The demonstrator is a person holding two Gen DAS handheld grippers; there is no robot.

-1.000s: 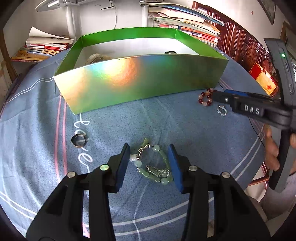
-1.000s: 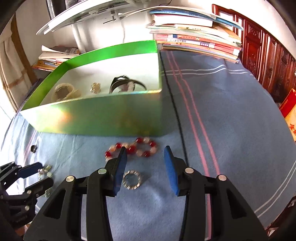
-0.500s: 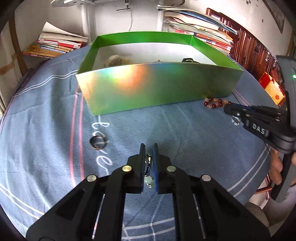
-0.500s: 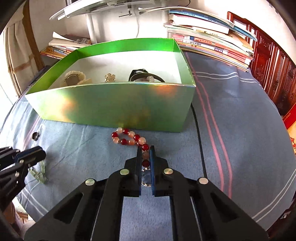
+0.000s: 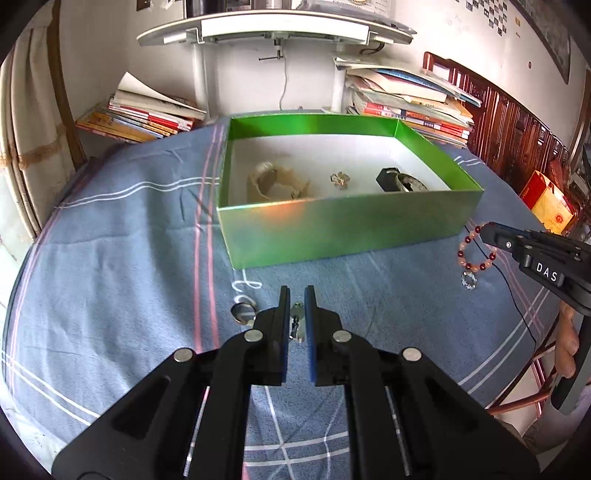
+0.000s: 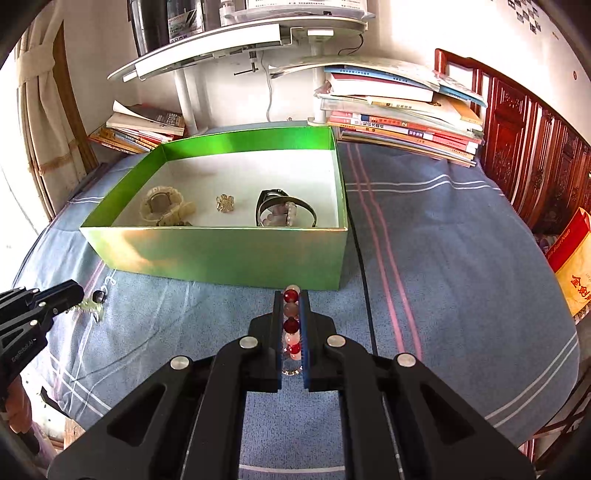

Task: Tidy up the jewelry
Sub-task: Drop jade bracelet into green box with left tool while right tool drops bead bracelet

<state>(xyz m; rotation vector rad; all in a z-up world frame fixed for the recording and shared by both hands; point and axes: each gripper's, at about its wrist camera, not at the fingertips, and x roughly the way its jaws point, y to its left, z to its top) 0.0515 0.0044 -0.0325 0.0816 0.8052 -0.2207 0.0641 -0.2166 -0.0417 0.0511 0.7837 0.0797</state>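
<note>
My left gripper (image 5: 296, 295) is shut on a green bead bracelet (image 5: 296, 325), raised above the blue cloth; it also shows hanging from the left gripper in the right wrist view (image 6: 86, 308). My right gripper (image 6: 290, 299) is shut on a red and pink bead bracelet (image 6: 290, 319), which also shows in the left wrist view (image 5: 476, 251). The open green box (image 5: 347, 230) stands beyond both grippers and holds a beige watch (image 6: 162, 206), a small gold ring (image 6: 225, 203) and a black bangle (image 6: 286, 212).
A dark ring (image 5: 243, 312) lies on the cloth left of my left gripper. A small sparkly ring (image 5: 469, 280) lies under the right gripper. Stacks of books (image 6: 399, 122) and a white lamp stand (image 5: 273, 33) stand behind the box.
Both grippers closed on their bracelets and lifted them off the cloth, drawing back from the box. The view into the box has opened up.
</note>
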